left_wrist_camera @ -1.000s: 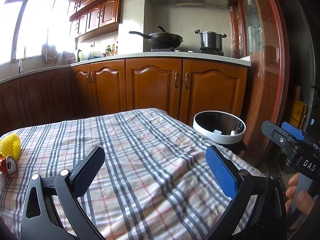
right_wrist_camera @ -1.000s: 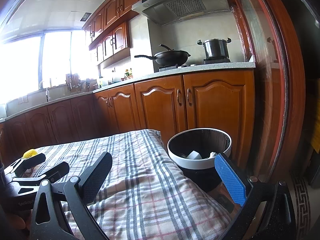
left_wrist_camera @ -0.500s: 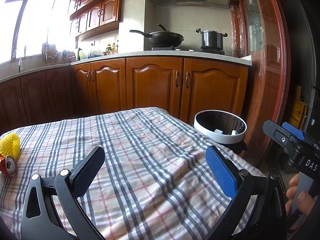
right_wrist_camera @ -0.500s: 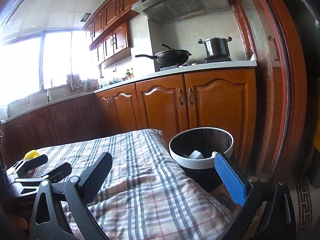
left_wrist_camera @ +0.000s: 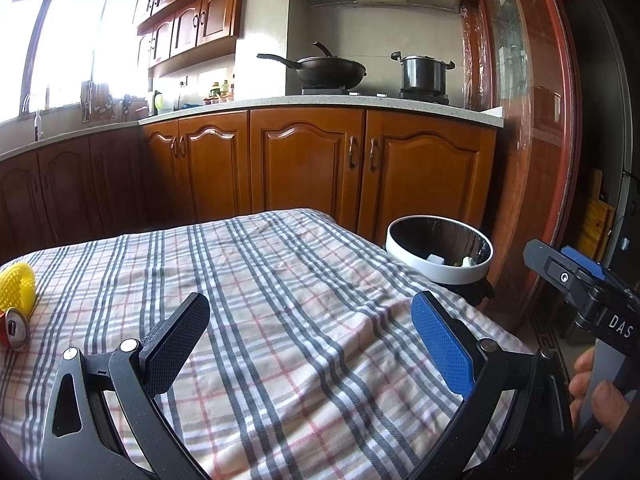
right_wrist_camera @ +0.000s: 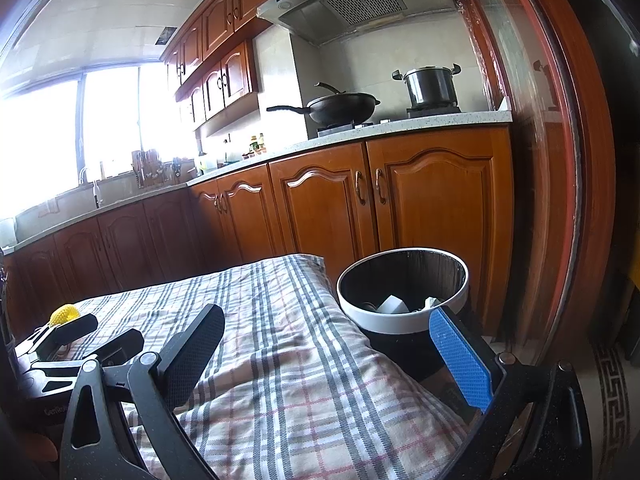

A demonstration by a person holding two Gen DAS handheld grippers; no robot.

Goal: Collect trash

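Some trash sits in the bin (left_wrist_camera: 439, 276); my fingers gape empty; can (left_wrist_camera: 14, 327) and yellow ball (left_wrist_camera: 16, 289) lie well left of it.

Home kitchen: wooden cabinets (left_wrist_camera: 308, 164), stove wok (left_wrist_camera: 330, 70).

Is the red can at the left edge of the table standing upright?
No. In the left wrist view the red can lies on its side on the checked tablecloth, its top facing the camera.
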